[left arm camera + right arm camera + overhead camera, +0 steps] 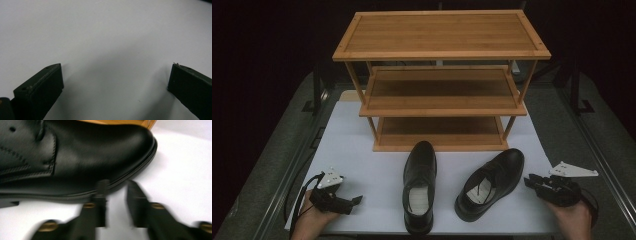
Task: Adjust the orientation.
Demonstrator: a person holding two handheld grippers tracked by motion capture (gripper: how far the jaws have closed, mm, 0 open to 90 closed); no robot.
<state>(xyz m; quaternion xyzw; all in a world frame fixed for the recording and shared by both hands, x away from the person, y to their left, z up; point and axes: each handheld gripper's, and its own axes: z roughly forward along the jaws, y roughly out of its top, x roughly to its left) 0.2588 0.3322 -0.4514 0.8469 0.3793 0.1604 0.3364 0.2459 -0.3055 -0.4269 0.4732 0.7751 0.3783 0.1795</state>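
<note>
Two black leather lace-up shoes stand on the white mat, toes toward the rack. The left shoe points straight ahead and the right shoe is angled to the right. My right gripper lies just right of the right shoe. In the right gripper view its blurred jaws stand close together with a narrow gap and nothing between them, tips at the sole edge of that shoe. My left gripper rests at the mat's front left, well clear of the left shoe, and it is wide open over bare mat.
A three-shelf wooden shoe rack stands at the back of the mat, its lowest shelf just behind the shoes' toes. Metal rails run along both sides of the table. The surroundings are dark.
</note>
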